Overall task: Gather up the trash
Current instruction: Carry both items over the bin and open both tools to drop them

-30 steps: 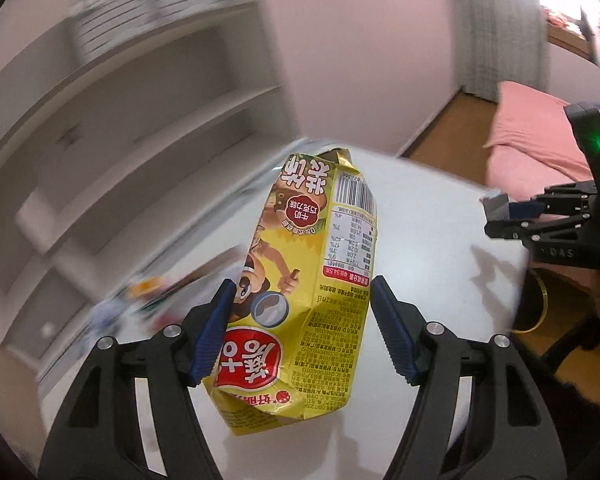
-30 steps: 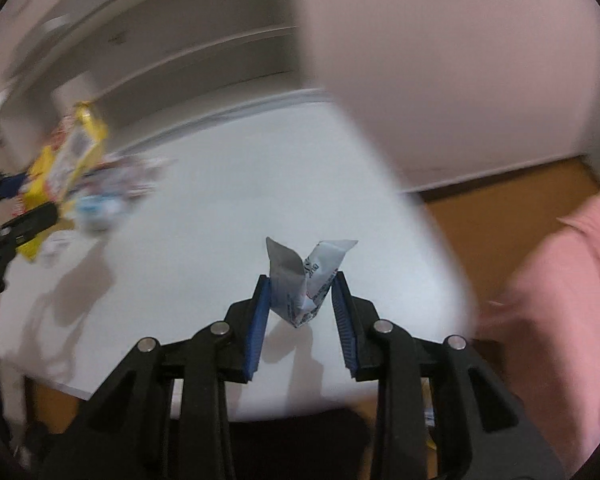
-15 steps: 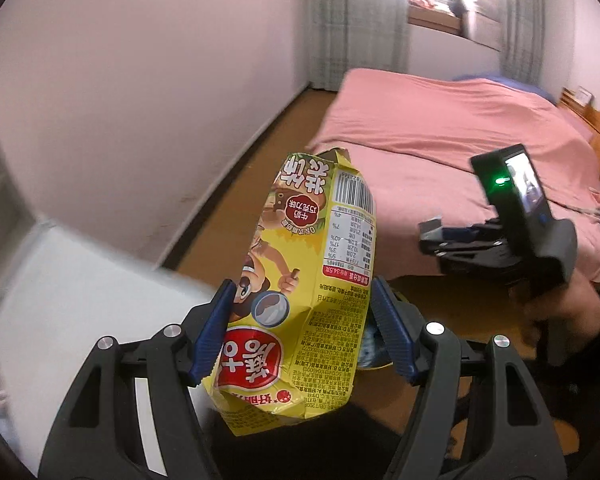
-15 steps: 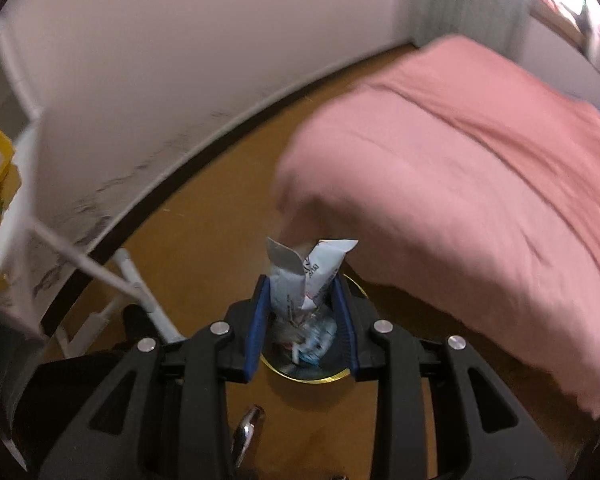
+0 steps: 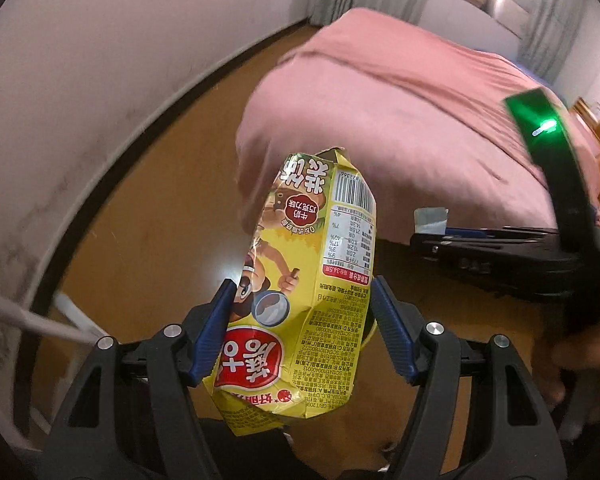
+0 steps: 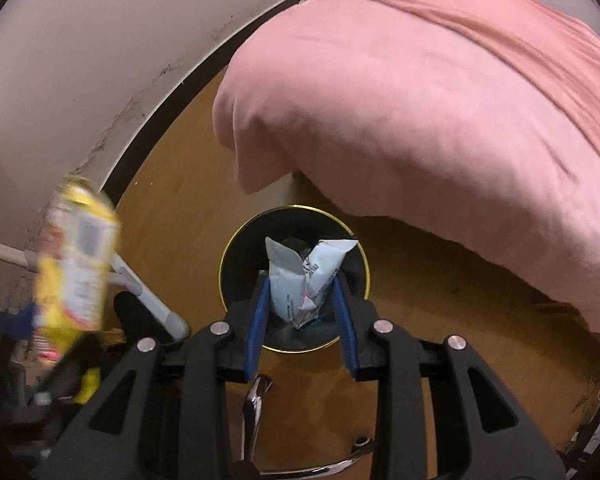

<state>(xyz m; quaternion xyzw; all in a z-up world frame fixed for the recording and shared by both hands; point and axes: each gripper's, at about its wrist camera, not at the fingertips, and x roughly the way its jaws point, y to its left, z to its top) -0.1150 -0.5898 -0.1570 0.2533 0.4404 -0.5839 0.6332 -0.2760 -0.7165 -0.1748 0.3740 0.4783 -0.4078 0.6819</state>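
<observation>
The left gripper (image 5: 300, 332) clamps a crinkled yellow foil snack bag (image 5: 300, 292) upright above the brown wooden floor (image 5: 156, 236). The right gripper (image 6: 302, 312) pinches a crumpled white paper wrapper (image 6: 300, 280) directly over a round black bin with a gold rim (image 6: 236, 240), beside the pink-covered bed (image 6: 440, 100).

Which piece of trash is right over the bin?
The crumpled white wrapper in the right claw hangs over the black bin. The yellow snack bag is off to the side.

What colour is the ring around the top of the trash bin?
Gold, round a black trash bin. It shows best in the right wrist view.
</observation>
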